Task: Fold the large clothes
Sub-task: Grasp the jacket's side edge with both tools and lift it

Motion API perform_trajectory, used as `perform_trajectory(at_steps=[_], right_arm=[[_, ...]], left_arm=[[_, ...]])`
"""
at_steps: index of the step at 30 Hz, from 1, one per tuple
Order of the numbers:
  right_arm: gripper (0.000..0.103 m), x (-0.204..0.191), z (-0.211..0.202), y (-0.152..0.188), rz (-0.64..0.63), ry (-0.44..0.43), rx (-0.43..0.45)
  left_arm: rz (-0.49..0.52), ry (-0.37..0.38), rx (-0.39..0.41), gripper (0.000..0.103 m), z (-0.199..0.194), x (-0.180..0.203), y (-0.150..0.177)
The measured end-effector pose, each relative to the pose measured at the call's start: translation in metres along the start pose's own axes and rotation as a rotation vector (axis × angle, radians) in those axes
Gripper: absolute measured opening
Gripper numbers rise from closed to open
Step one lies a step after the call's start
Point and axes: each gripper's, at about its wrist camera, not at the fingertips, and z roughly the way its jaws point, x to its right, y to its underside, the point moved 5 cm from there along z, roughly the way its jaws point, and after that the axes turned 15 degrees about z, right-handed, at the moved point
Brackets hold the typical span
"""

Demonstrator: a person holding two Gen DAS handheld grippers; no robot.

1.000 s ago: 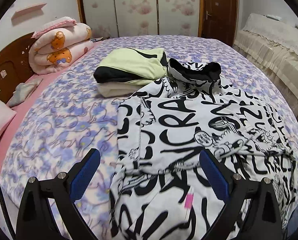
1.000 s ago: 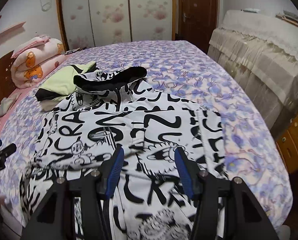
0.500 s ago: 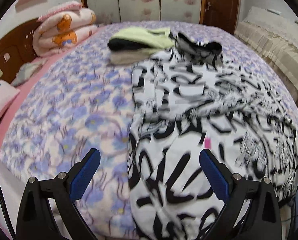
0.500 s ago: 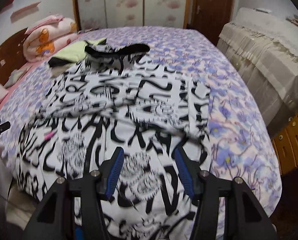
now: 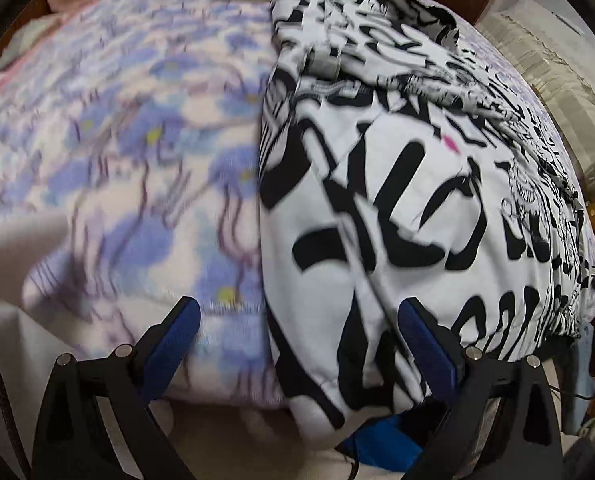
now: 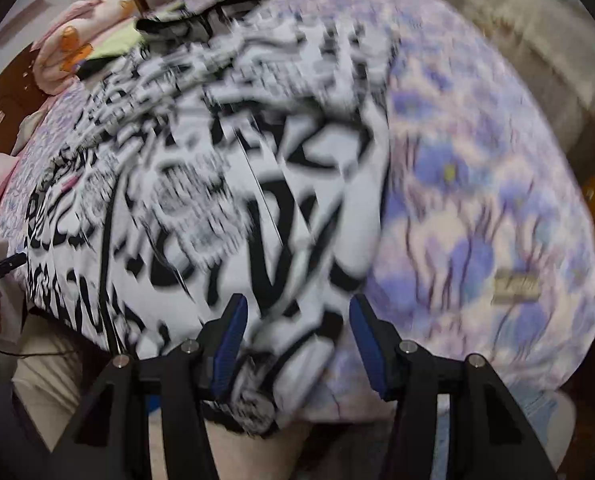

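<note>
A large white garment with black lettering (image 5: 397, 184) lies spread on the bed, its hem hanging over the near edge. My left gripper (image 5: 297, 336) is open, low at the bed's edge, straddling the garment's left hem corner. The garment also shows, blurred, in the right wrist view (image 6: 237, 184). My right gripper (image 6: 295, 336) is open at the garment's right hem corner, with cloth between the fingers.
The bed has a purple floral cover (image 5: 137, 160). Folded green and black clothes (image 6: 109, 52) lie at the far end. A rolled pink quilt (image 6: 77, 40) sits by the wooden headboard. A beige covered sofa (image 5: 557, 80) stands to the right.
Both grippers have dropped and pulled back from above the garment's middle to its hem at the near bed edge. Both stay open.
</note>
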Motion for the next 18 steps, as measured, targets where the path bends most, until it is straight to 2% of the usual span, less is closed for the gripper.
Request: perform_trajectory(at_steps=[5, 8, 12, 14, 18], right_arm=[[0.053, 0.013, 0.022, 0.023, 0.025, -0.094, -0.132], [0.053, 0.011, 0.033, 0.031, 0.034, -0.158, -0.178], [0.053, 0.006, 0.042, 0.037, 0.021, -0.186, -0.188], [0.049, 0.002, 0.046, 0.039, 0.015, -0.2, -0.196], [0.038, -0.004, 0.05, 0.039, 0.005, -0.214, -0.183]], left_arm=[[-0.007, 0.065, -0.033, 0.099, 0.011, 0.002, 0.017], [-0.004, 0.087, -0.038, 0.099, 0.017, 0.004, 0.024], [-0.013, 0.105, -0.036, 0.099, 0.019, 0.004, 0.027], [-0.012, 0.114, -0.038, 0.098, 0.02, 0.005, 0.026], [-0.008, 0.156, -0.044, 0.083, 0.024, 0.01, 0.026]])
